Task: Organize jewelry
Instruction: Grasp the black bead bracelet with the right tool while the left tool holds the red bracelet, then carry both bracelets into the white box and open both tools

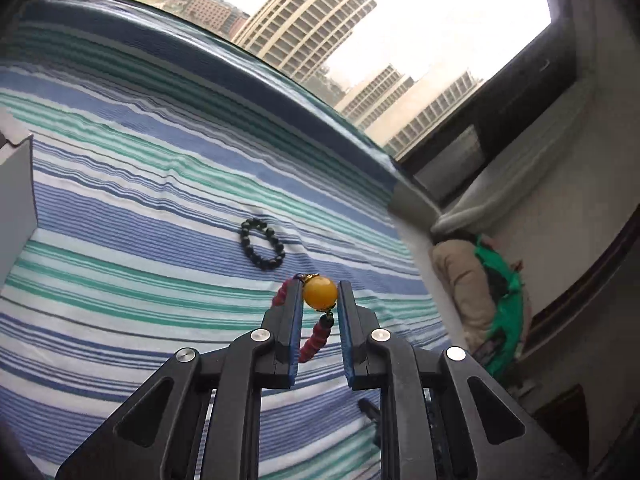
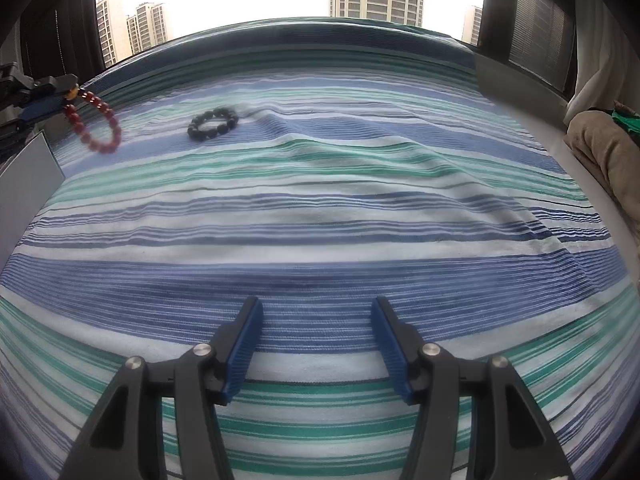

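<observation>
My left gripper (image 1: 319,294) is shut on the big amber bead (image 1: 320,293) of a red bead bracelet (image 1: 316,340), lifted off the striped bedspread (image 1: 140,200). In the right wrist view that red bracelet (image 2: 98,120) dangles from the left gripper (image 2: 66,92) at the far left. A black bead bracelet (image 1: 262,249) lies flat on the cloth beyond the left fingertips; in the right wrist view the black bracelet (image 2: 213,123) is far ahead and left. My right gripper (image 2: 316,320) hangs open over the striped cloth (image 2: 320,208) with nothing between its fingers.
A pale grey box wall (image 1: 16,208) stands at the left edge, and the same box (image 2: 28,184) shows at the left of the right wrist view. Beige and green bundled fabric (image 1: 480,292) lies right of the bed by the window sill.
</observation>
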